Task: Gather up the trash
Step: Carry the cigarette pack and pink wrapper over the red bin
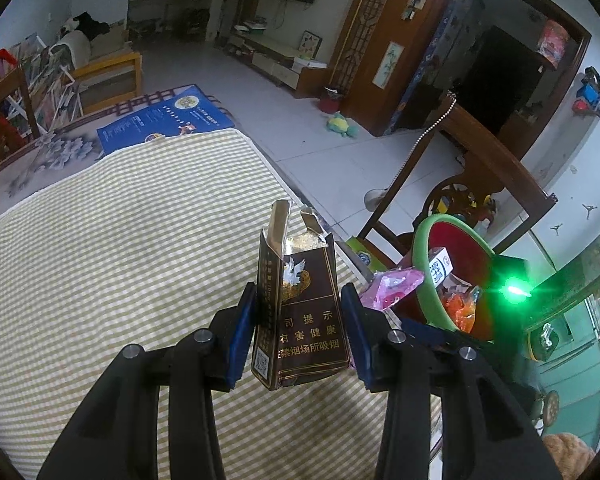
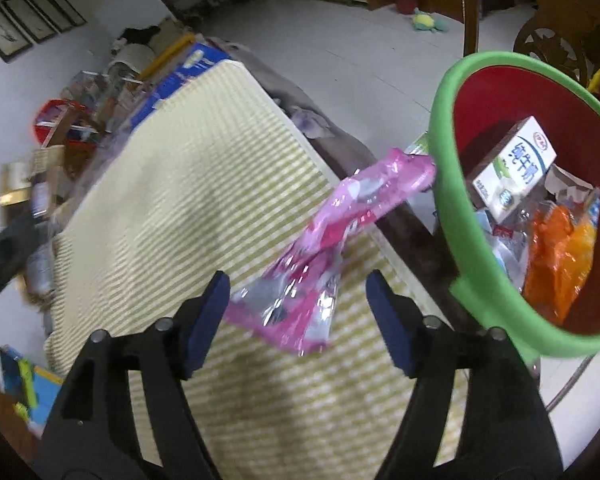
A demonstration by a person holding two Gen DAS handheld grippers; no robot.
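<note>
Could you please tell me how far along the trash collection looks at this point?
Done: the red bin already holds a milk carton and an orange wrapper. In hand: the left gripper clamps an empty cigarette pack; the right gripper, jaws open, has the pink wrapper loose between them. Left: both into the bin.

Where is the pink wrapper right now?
In the right wrist view the pink wrapper lies between the right gripper's open jaws above the striped cloth, its far end at the bin's green rim, outside.

Milk carton in bin, beside mat
</note>
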